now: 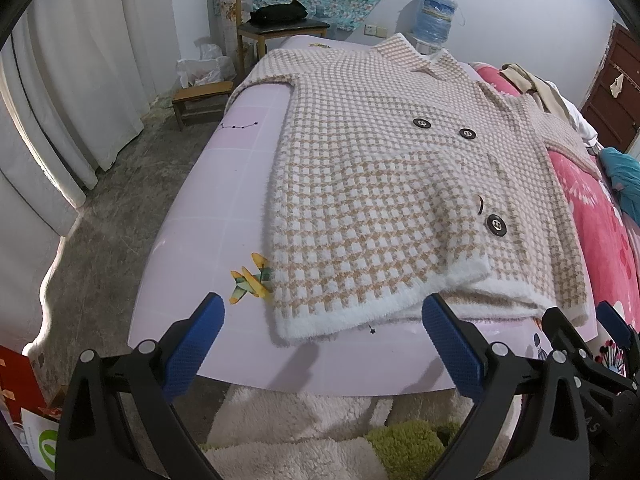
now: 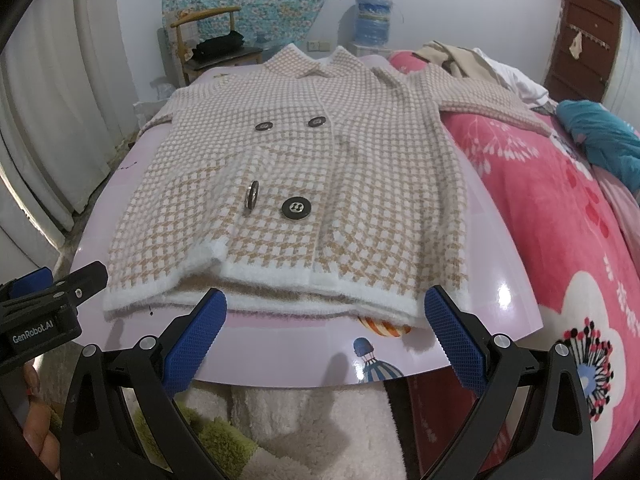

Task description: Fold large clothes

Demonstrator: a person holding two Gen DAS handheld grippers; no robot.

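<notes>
Fuzzy tan-and-white coat [image 1: 392, 184] lies spread flat on the pink board [image 1: 208, 216], hem nearest both tongs. Left gripper [image 1: 322, 320] and right gripper [image 2: 326, 314] gape wide, empty, just short of the hem. Only the left view shows a stool [image 1: 202, 98]; only the right, a balloon print [image 2: 374, 360].

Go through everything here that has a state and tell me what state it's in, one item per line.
Checked jacket: spread flat, front up, unfolded, hem toward the grippers.
Front buttons: three lie flat, one stands on edge.
Left gripper: open, empty, just short of the hem.
Right gripper: open, empty, at the hem.
Brown door: closed.
Wooden chair: upright, dark bundle on its seat.
</notes>
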